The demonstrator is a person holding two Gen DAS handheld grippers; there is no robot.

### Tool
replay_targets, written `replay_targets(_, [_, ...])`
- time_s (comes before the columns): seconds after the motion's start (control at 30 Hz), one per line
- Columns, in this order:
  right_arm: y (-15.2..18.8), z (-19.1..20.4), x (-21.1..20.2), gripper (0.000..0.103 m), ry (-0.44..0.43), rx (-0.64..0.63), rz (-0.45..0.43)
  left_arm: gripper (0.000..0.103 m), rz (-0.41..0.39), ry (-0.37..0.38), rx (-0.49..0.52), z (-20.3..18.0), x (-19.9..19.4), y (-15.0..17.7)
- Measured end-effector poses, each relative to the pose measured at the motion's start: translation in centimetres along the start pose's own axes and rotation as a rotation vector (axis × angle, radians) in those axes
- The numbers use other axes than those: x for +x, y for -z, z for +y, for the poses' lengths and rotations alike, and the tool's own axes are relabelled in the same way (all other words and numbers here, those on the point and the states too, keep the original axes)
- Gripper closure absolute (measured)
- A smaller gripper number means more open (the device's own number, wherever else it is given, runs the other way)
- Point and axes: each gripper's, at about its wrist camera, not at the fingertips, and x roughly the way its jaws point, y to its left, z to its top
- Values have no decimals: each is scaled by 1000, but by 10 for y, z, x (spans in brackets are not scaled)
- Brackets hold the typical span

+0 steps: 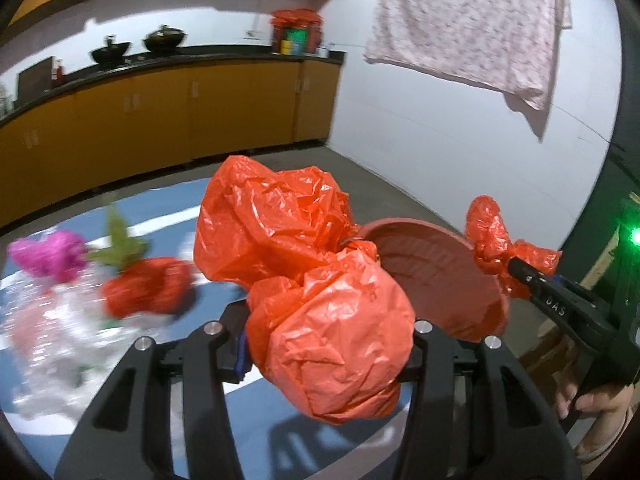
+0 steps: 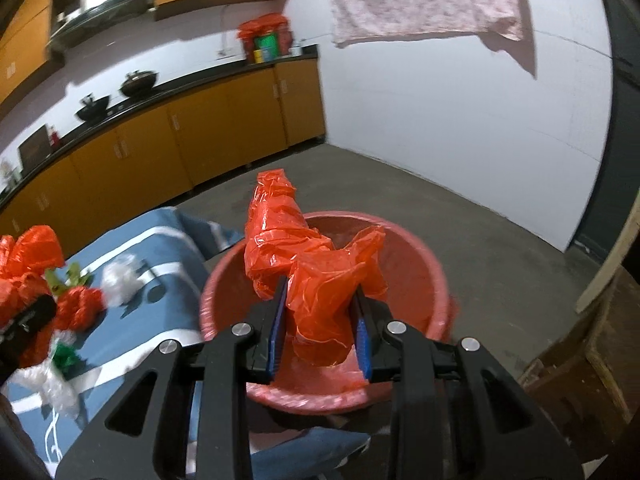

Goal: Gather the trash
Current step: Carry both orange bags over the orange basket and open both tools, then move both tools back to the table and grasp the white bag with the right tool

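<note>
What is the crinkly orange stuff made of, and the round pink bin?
Orange bag: looks like thin plastic film, glossy, with sharp creases and bright glints, and light seems to show through its edges.
Pink bin: probably moulded hard plastic; its smooth round rim keeps its shape, and the sheen is duller.

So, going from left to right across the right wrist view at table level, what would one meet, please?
Left gripper holding an orange bag → small red bag → white crumpled plastic → red basket.

White wall (image 1: 420,120), orange cabinets (image 1: 160,108), concrete floor (image 2: 480,240)
</note>
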Motion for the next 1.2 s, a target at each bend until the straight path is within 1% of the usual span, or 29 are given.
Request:
replay_targets(0.03, [-1, -4, 3, 73, 6, 13, 1, 54, 5, 12, 6, -4, 5, -1])
replay_targets(0.13, [-3, -13, 11, 73, 19, 41, 6, 54, 32, 51, 48, -32, 35, -7])
replay_targets(0.33, [-5, -31, 30, 73, 27, 90, 18, 54, 66, 102, 121, -63, 76, -11])
replay_targets(0.57, [-11, -33, 38, 73, 19, 101, 6, 54, 108, 135, 140, -77, 109, -13])
replay_targets(0.8, [-17, -41, 45, 73, 0, 123, -9, 54, 136, 151, 155, -80, 126, -8])
replay_targets(0.83, [-18, -41, 46, 73, -5, 124, -10, 53, 140, 150, 157, -82, 128, -8])
replay_targets(0.87, [-17, -41, 45, 72, -16, 123, -12, 53, 143, 151, 157, -82, 130, -7])
replay_targets(0.9, [-18, -42, 45, 68, -28, 127, -15, 51, 144, 153, 155, -83, 131, -5])
replay_targets(0.93, [-18, -42, 44, 63, -38, 131, -19, 45, 144, 150, 155, -83, 132, -7])
replay_targets(1.0, [-18, -46, 42, 48, -37, 136, -30, 37, 132, 138, 147, -82, 132, -6])
replay_targets(1.13, [-17, -52, 36, 42, -23, 139, -44, 30, 133, 119, 128, -72, 128, -6])
replay_targets(1.17, [-15, -54, 32, 38, -5, 131, -51, 29, 131, 112, 118, -68, 125, -6])
replay_targets(1.2, [-16, -55, 29, 32, 8, 125, -59, 26, 128, 102, 106, -63, 122, -6])
